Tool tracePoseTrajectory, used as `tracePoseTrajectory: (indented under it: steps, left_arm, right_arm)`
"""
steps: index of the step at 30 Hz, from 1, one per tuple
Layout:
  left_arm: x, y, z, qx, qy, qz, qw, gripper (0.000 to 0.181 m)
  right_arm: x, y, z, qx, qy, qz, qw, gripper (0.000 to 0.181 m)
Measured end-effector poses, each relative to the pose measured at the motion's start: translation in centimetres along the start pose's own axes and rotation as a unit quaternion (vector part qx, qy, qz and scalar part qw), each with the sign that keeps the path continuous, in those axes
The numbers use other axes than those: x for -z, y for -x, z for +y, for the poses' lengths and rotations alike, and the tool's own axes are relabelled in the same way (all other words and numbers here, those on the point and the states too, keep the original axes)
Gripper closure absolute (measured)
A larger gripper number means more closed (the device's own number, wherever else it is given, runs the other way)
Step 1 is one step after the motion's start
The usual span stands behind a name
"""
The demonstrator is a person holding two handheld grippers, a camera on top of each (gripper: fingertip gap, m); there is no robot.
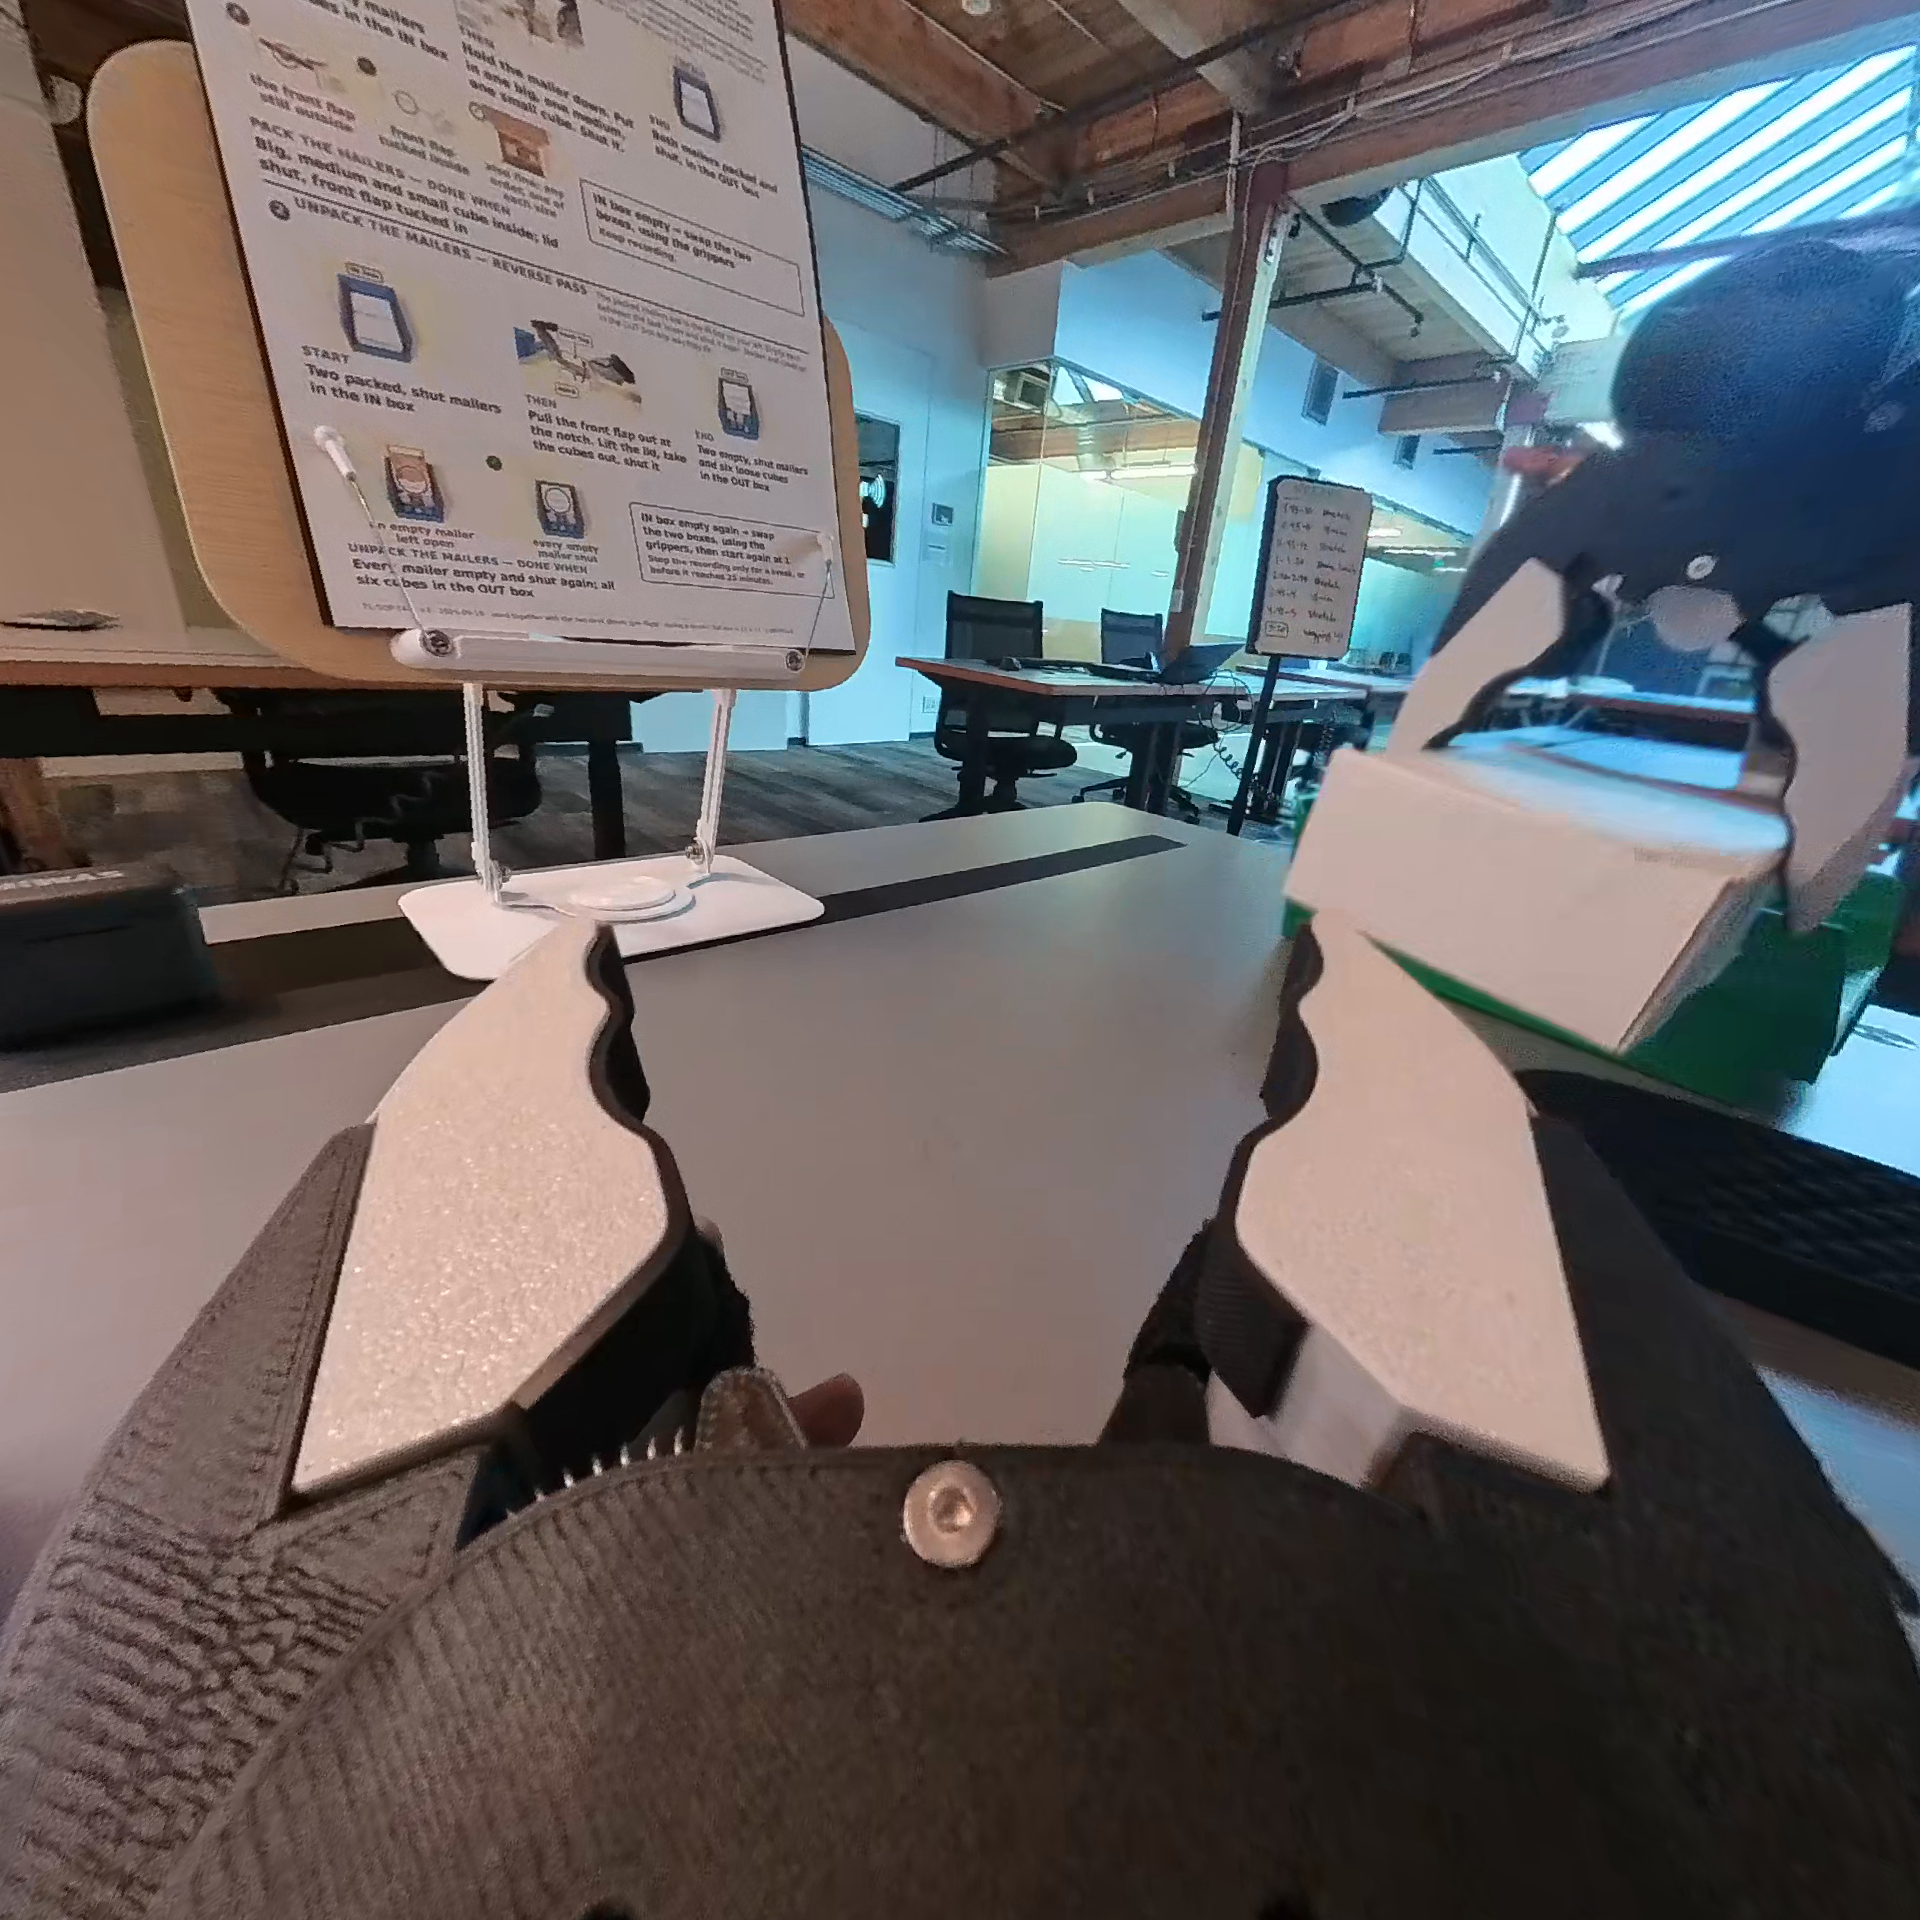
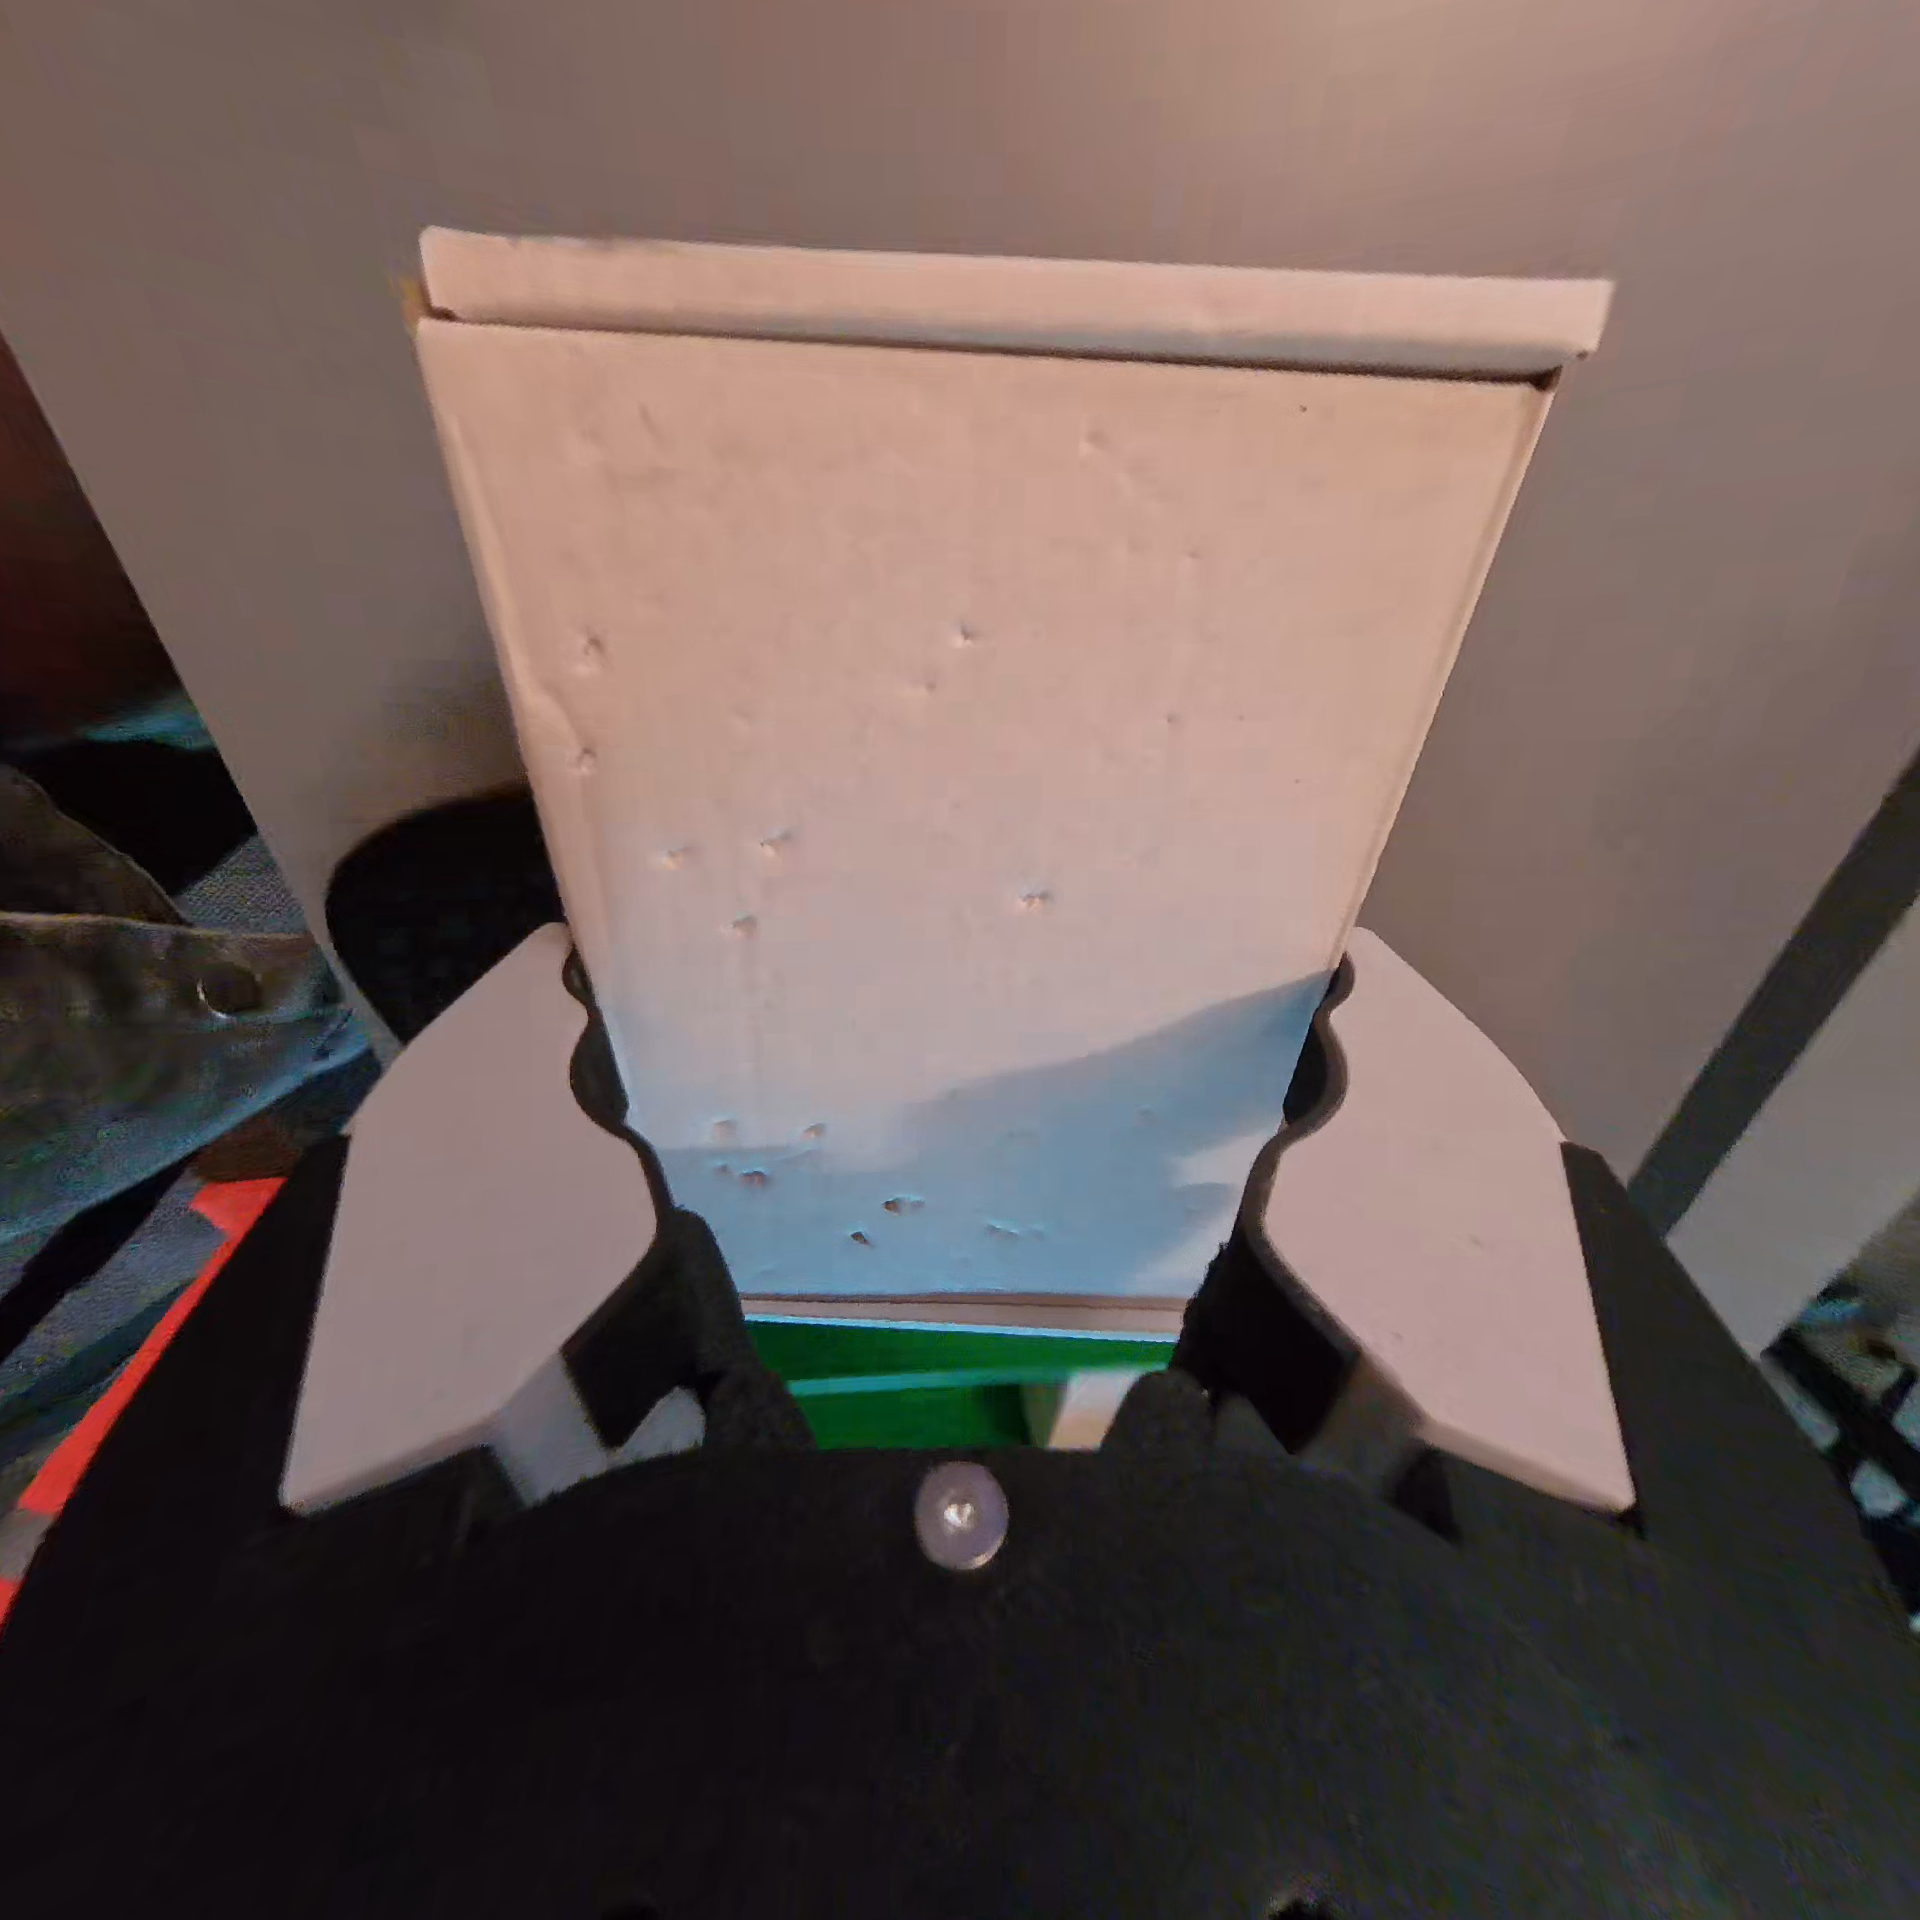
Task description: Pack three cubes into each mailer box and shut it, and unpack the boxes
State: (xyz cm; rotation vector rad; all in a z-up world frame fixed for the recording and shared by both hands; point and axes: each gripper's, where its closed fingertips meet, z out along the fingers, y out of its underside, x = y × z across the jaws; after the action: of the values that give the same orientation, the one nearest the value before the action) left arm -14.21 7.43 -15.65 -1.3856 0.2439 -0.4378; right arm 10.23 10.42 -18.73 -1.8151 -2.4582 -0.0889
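The right hand-held gripper (image 2: 961, 997) grasps a closed white cardboard mailer box (image 2: 977, 727) by its two side walls, one white finger (image 2: 468, 1195) pressed against each; the lid panel facing the camera is marked with small dents. In the left wrist view the same white cardboard mailer box (image 1: 1507, 883) is held in the air, tilted, above a green container (image 1: 1756, 997) at the right side of the grey tabletop (image 1: 935, 1091). Only slivers of that green container (image 2: 914, 1382) show beneath the box in the right wrist view, and its contents cannot be made out. The box hides most of the tabletop (image 2: 1039, 125) behind it there. The left hand-held gripper (image 1: 951, 945) is released, its fingers spread wide with nothing between them, hovering over a bare part of the tabletop. A black mesh object (image 1: 1745, 1205) at the right edge is partly cut off and cannot be identified. A printed instruction sheet on a white stand (image 1: 613, 894) sits at the far side of the tabletop. No cubes are visible in either view.
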Motion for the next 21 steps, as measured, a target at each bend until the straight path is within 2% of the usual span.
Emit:
tracePoseTrajectory:
  steps: [12,17,21]
  left_arm:
    - [-0.2,0.0,0.8,-0.029,0.011,-0.002,1.0,0.066]
    - [-0.3,0.1,1.4,-0.029,0.021,-0.004,0.999,0.066]
    - [-0.4,0.1,1.6,-0.035,0.026,-0.004,0.999,0.066]
  right_arm:
    - [4.7,2.2,19.7,-0.142,0.087,0.067,0.984,0.055]
    - [4.2,2.6,27.3,-0.173,0.141,0.09,0.971,0.054]
    - [1.9,2.8,30.2,-0.169,0.161,0.079,0.969,0.054]
